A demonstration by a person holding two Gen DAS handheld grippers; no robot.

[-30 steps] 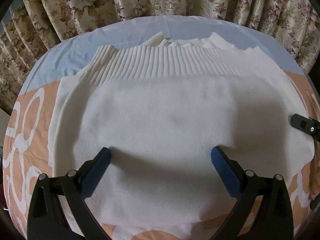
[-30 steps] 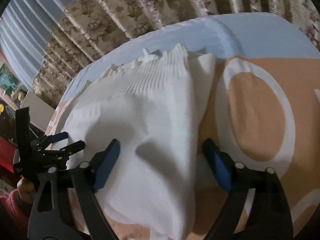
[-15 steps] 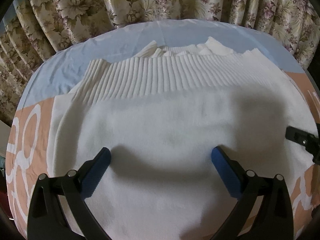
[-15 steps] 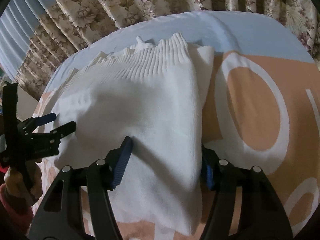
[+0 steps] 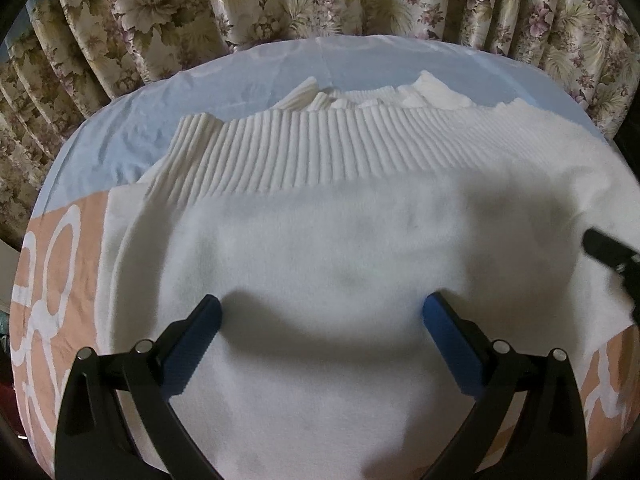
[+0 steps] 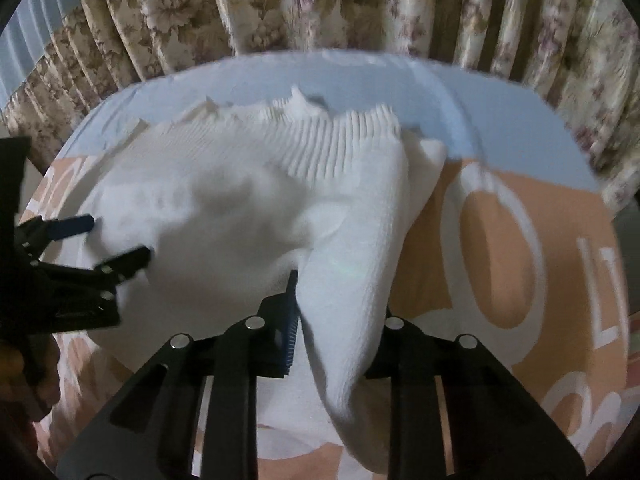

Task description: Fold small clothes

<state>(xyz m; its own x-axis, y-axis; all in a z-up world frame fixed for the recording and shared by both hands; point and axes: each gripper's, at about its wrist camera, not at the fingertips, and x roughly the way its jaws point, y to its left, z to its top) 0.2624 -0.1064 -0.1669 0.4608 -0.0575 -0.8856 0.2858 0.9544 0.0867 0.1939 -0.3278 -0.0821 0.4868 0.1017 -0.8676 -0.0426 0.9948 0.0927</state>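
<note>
Fold approx. half done: white sweater (image 5: 320, 264) lies folded on the bedsheet (image 6: 500, 248), R hand-held gripper (image 6: 340, 320), jaws just closing, pinches its right edge w/ final fold pending; L hand-held gripper (image 5: 322, 316) spread above it.

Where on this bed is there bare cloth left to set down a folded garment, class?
Free: the orange-and-white sheet to the right of the white sweater, and the blue strip between its ribbed hem and the curtain. Crowded: the middle, covered by the sweater, with the left gripper above it and the right gripper pinching its edge.
</note>
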